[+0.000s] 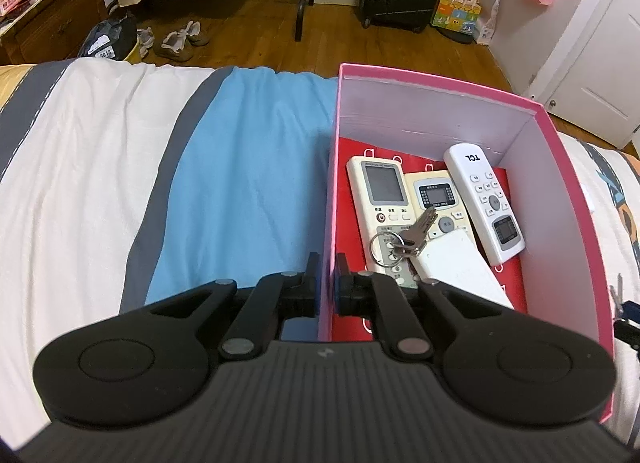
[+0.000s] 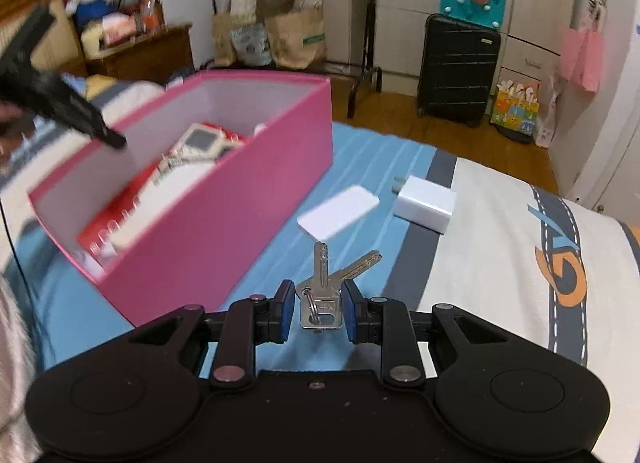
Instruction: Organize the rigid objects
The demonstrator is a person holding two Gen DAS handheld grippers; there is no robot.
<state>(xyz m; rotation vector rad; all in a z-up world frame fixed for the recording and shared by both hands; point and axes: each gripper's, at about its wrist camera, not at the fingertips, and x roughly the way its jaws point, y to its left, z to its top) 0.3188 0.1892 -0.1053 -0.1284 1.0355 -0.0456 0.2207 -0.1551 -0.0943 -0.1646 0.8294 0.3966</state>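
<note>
The pink box [image 1: 536,183] sits on the bed [image 1: 100,151] and is the place things are being gathered. Already in the box, seen from the left wrist, lie three remotes: a big-screened one [image 1: 378,199] against the left wall, a cream one [image 1: 438,199] beside it and a white TCL one [image 1: 486,203] toward the right wall. On top of them rest a bunch of keys [image 1: 404,239] on a ring and a white flat block [image 1: 460,263], so I judge the sorting well past halfway. The left gripper [image 1: 329,283] is clamped together on the box's left wall, one pad outside and one inside, steadying it. Outside the box, on the blue stripe to its right, the right-wrist view shows what is left: a second set of keys [image 2: 324,295], a white card [image 2: 340,213] just beyond them and a white charger [image 2: 426,203] farther from the box. The right gripper [image 2: 319,309] stands around the key heads with its jaws partly apart. The right pad looks to touch the keys, while a gap shows at the left pad, so I cannot tell whether they are truly pinched. They lie on or just above the cover. These keys, the card and the charger still have to go in the box.
</note>
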